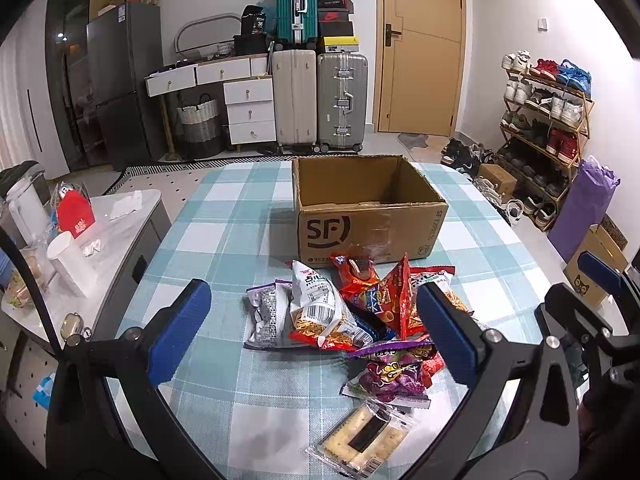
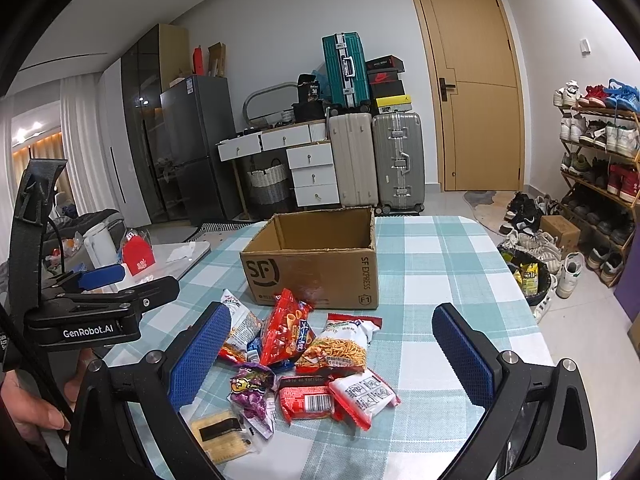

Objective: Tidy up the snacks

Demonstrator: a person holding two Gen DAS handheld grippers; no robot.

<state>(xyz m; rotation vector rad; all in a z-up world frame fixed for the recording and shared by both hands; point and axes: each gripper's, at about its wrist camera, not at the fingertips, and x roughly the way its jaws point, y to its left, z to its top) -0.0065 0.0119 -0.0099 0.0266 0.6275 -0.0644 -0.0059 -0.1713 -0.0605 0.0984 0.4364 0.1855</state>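
1. My left tongs (image 1: 312,332) hover low over the snack pile, blue pads spread wide and gripping nothing; my hand (image 2: 28,404) shows at the handle in the right wrist view.
2. My right tongs (image 2: 332,354) hang just beside them at the same height, likewise released, with the packets lying between and below the pads.
3. The snack pile (image 2: 304,364) sits on the checked tablecloth (image 2: 440,264), just in front of the box. I count about nine packets: two white noodle-snack bags, a red chip bag (image 2: 286,328), a purple bag (image 2: 252,394), a clear-wrapped cracker pack (image 1: 362,442), and several red-and-white packs, some overlapping so the count is unsure.
4. One open cardboard box (image 1: 368,224) marked SF stands behind the pile; I see nothing inside it.
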